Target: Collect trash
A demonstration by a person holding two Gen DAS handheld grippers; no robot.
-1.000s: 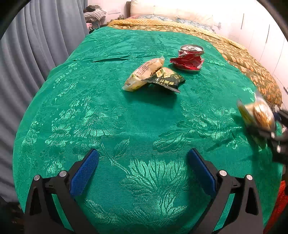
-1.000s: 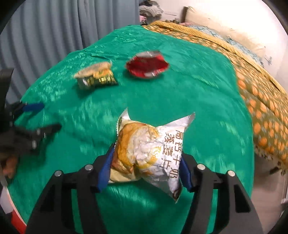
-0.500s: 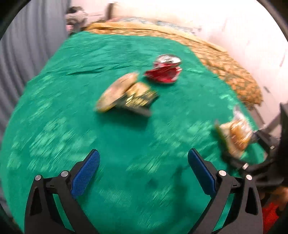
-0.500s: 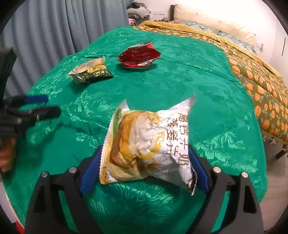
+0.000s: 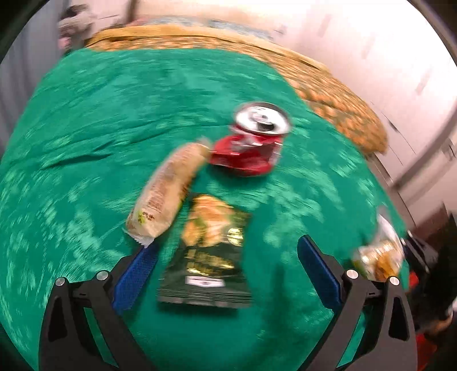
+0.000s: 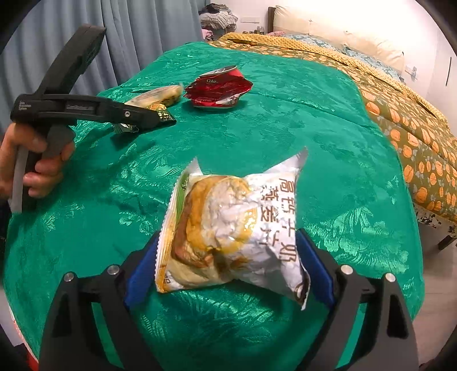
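Note:
My left gripper [image 5: 225, 271] is open, its blue pads either side of a dark green snack packet [image 5: 208, 256] lying on the green bedspread [image 5: 85, 128]. A tan wrapped packet [image 5: 168, 188] lies just beyond the left pad, and a crushed red can [image 5: 251, 145] sits farther off. My right gripper [image 6: 228, 268] is shut on a silver and yellow snack bag [image 6: 234, 228], held above the bedspread [image 6: 328, 120]. In the right wrist view the left gripper [image 6: 137, 117] hovers over the green packet, beside the tan packet [image 6: 160, 95] and the can [image 6: 220, 88].
A mustard patterned quilt [image 6: 414, 120] covers the bed's far and right side, with pillows [image 6: 328, 31] at the head. Grey curtains [image 6: 137, 31] hang to the left. A pile of clothes [image 6: 217, 18] sits in the far corner. The floor [image 6: 434, 299] shows at lower right.
My left gripper has moved forward over the bed until the green packet lies between its open pads. My right gripper still holds the silver bag and has barely shifted.

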